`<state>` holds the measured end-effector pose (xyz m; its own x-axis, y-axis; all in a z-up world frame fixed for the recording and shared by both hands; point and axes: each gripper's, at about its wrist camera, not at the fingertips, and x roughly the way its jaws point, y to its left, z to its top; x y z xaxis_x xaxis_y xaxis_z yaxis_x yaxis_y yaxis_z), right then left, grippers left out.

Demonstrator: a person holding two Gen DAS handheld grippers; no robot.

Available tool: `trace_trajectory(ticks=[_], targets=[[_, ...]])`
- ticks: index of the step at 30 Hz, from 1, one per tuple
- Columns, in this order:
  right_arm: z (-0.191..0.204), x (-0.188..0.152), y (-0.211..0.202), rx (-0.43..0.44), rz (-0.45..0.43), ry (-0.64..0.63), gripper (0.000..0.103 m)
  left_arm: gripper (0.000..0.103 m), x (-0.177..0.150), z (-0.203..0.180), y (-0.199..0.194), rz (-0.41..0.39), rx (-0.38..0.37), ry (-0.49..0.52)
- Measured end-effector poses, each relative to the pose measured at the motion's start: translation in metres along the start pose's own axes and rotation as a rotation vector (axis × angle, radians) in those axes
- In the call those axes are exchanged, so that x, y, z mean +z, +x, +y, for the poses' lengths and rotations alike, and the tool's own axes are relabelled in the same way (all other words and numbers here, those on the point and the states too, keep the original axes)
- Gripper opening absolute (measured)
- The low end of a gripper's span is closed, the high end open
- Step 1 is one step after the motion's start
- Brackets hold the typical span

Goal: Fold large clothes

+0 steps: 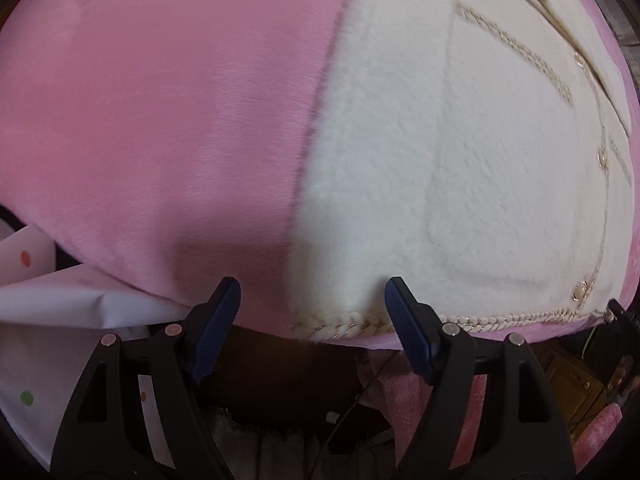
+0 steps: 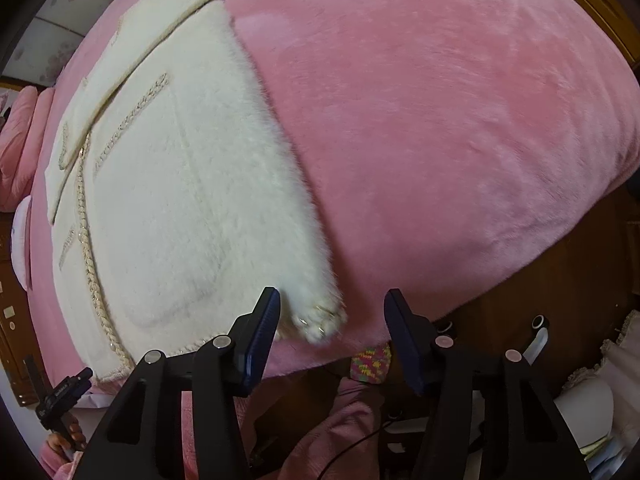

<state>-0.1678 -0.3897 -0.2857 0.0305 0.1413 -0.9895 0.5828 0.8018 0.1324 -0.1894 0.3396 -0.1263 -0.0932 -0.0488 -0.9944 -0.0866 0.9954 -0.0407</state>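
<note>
- One white fuzzy coat (image 1: 460,168) lay flat on the pink blanket (image 1: 160,100) covering a bed, its hem along the blanket's near edge.
- One braided trim (image 1: 344,322) ran along that hem; in the right wrist view a second braided line (image 2: 90,264) ran up the coat's front opening.
- Three pearl-like buttons showed in the left wrist view, the nearest (image 1: 581,291) close to the hem.
- One patch pocket (image 1: 516,204) was stitched onto the panel seen in the left wrist view.
- The left gripper (image 1: 312,300) pointed down over the hem's left corner, jaws wide apart, nothing between the pads, one finger (image 1: 218,320) over pink, the other over white.
- The right gripper (image 2: 332,316) pointed down at the coat's right hem corner (image 2: 320,320), which sat between the two spread fingers; the pads were not touching it.
- The left gripper (image 2: 66,394) also showed at the blanket's near-left corner in the right wrist view, with a hand (image 2: 68,436) below it.
- One knitted multicoloured piece (image 2: 370,362) lay below the blanket's near edge.
</note>
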Motion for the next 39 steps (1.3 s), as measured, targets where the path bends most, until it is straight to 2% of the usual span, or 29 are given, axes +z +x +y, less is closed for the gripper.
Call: trace_trajectory(ticks=[2, 3, 5, 8, 10, 11, 12, 13, 14, 16, 20, 24, 27, 31, 33, 34, 39], targets=[[0.009, 0.006, 0.005, -0.002, 0.011, -0.019, 0.048, 0.073, 0.006, -0.004, 0.008, 0.026, 0.0, 0.007], [0.015, 0.007, 0.007, 0.0, 0.018, -0.029, 0.041, 0.073, 0.01, -0.008, 0.012, 0.037, 0.014, 0.006], [0.025, 0.012, 0.011, -0.023, 0.033, -0.051, 0.039, 0.072, 0.015, -0.014, 0.018, 0.046, 0.049, 0.002], [0.04, 0.015, 0.016, -0.078, 0.046, -0.103, 0.034, 0.064, 0.019, -0.028, 0.019, 0.039, 0.095, 0.015], [0.05, 0.014, 0.015, -0.1, 0.037, -0.139, 0.024, 0.048, 0.02, -0.04, 0.016, 0.025, 0.104, 0.035], [0.057, 0.014, 0.013, -0.116, 0.027, -0.16, 0.021, 0.046, 0.02, -0.044, 0.014, 0.014, 0.118, 0.042], [0.062, 0.013, 0.012, -0.13, 0.02, -0.174, 0.02, 0.04, 0.02, -0.05, 0.011, -0.003, 0.144, 0.052], [0.067, 0.013, 0.01, -0.136, 0.011, -0.184, 0.019, 0.03, 0.02, -0.054, 0.01, -0.012, 0.161, 0.055], [0.073, 0.013, 0.006, -0.126, -0.003, -0.189, 0.019, 0.026, 0.021, -0.059, 0.008, -0.025, 0.185, 0.053], [0.086, 0.012, -0.005, -0.093, -0.04, -0.21, 0.018, 0.01, 0.023, -0.066, 0.0, -0.054, 0.205, 0.029], [0.118, 0.008, -0.028, -0.006, -0.099, -0.262, 0.017, 0.009, 0.029, -0.07, -0.02, -0.099, 0.088, -0.087], [0.142, 0.008, -0.04, -0.003, -0.1, -0.257, 0.016, 0.008, 0.035, -0.076, -0.045, -0.145, -0.002, -0.173], [0.142, 0.016, -0.051, -0.013, -0.084, -0.205, 0.015, 0.008, 0.04, -0.085, -0.063, -0.185, -0.044, -0.189], [0.149, 0.028, -0.08, -0.009, -0.122, -0.171, 0.014, 0.007, 0.05, -0.087, -0.106, -0.267, -0.125, -0.201], [0.154, 0.039, -0.096, 0.004, -0.148, -0.137, 0.014, 0.007, 0.068, -0.092, -0.127, -0.29, -0.176, -0.196], [0.157, 0.044, -0.105, 0.008, -0.16, -0.125, 0.014, 0.007, 0.066, -0.097, -0.134, -0.301, -0.189, -0.195], [0.186, 0.073, -0.143, -0.024, -0.207, -0.129, 0.014, 0.007, 0.104, -0.105, -0.184, -0.356, -0.261, -0.186]])
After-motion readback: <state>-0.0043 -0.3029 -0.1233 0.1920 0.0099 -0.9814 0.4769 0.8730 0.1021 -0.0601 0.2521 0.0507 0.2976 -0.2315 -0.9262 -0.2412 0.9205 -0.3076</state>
